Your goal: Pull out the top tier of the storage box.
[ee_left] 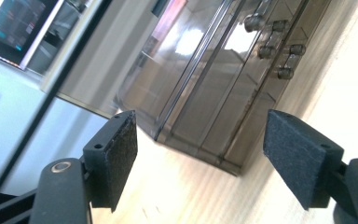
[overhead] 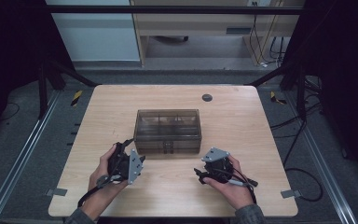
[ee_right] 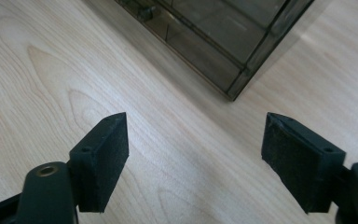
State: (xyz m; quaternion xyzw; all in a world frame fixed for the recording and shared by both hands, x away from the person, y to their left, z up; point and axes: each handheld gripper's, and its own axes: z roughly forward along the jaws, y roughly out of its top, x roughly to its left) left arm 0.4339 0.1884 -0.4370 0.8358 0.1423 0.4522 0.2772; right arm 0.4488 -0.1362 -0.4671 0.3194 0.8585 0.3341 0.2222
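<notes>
1. Two hands come in over the near edge of the tabletop [overhead: 121, 100], each holding a tool: the left tool [overhead: 131, 164] and the right tool [overhead: 213, 164], set either side of the near face of a smoky clear box [overhead: 168, 132].
2. Left hand [overhead: 103, 175]: wrist bent inward, so its tool is tipped on its side with the grey plate facing the camera above. Its tip lies just beside the box's near-left corner, not touching.
3. Right hand [overhead: 233, 184]: palm under its tool, which points forward and toward the box's near-right corner, a short way off.
4. Both tools stand wide with nothing between the pads; no pad presses on anything.
5. The left gripper view, strongly tilted, looks past the left tool [ee_left: 200, 163] at the box [ee_left: 205, 84] just ahead of the pads [ee_left: 116, 154]: closed lid, seam lines, and small latch knobs [ee_left: 279, 51] on its front.
6. The right gripper view looks down past the right tool [ee_right: 196, 163] at bare wood grain, with the box's corner [ee_right: 223, 32] ahead and apart from the pads [ee_right: 298, 158].
7. The high view alone gives the box's inner dividers and a dark round cap [overhead: 207, 97] beyond it.
</notes>
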